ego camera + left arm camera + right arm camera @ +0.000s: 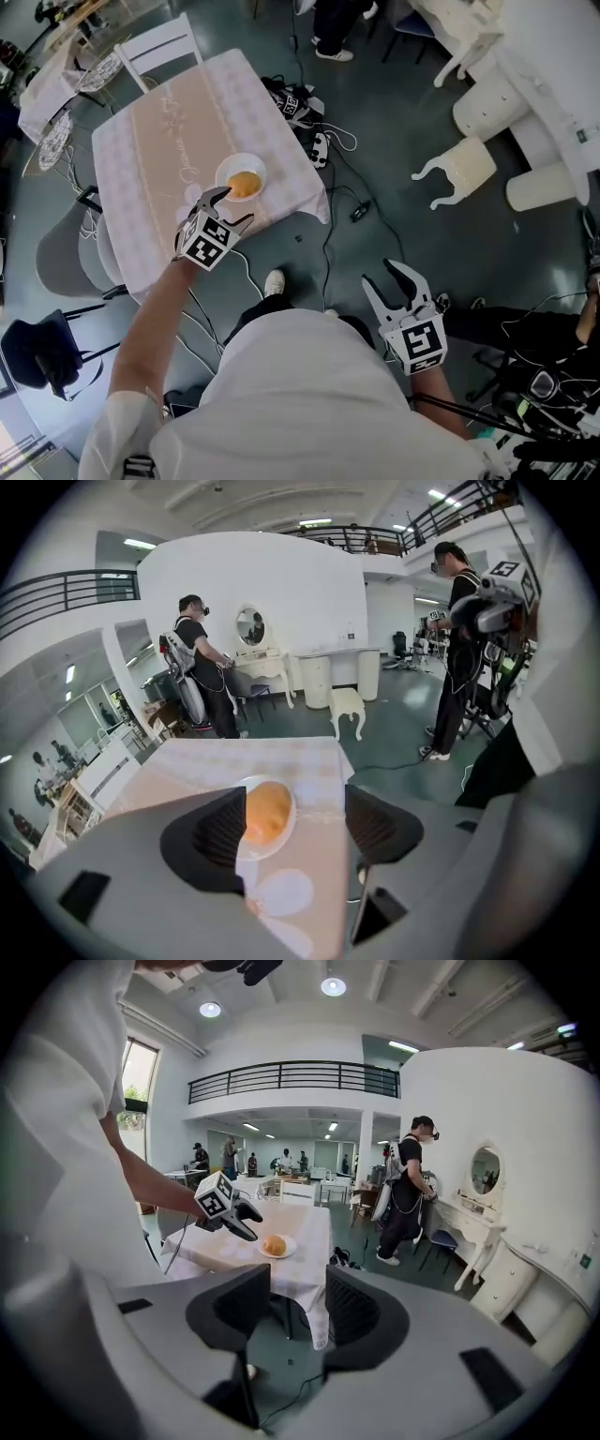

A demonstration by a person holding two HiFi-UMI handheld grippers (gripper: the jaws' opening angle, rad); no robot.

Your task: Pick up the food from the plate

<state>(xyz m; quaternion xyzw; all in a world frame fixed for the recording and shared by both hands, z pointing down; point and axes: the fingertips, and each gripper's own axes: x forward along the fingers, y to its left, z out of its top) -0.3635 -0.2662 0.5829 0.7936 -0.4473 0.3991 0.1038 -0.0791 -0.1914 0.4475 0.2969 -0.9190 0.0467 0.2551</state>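
A golden bread roll (pixel 244 184) lies on a small white plate (pixel 225 171) near the front edge of a table with a pale checked cloth (pixel 169 122). My left gripper (pixel 236 204) hovers just short of the plate, open, jaws aimed at the roll. In the left gripper view the roll (pixel 265 816) shows beside the left pad, ahead of the open left gripper (pixel 295 822), with nothing between the pads. My right gripper (pixel 379 272) hangs open and empty over the floor, far right of the table. The right gripper view shows the roll (pixel 274 1244) far off beyond the right gripper (pixel 298 1312).
A white chair (pixel 159 42) stands behind the table, and grey chairs (pixel 66 253) at its left. Cables and a device (pixel 314 141) lie on the floor by the table's right corner. White stools (pixel 459 169) are at the right. Other people (pixel 202 667) stand further off.
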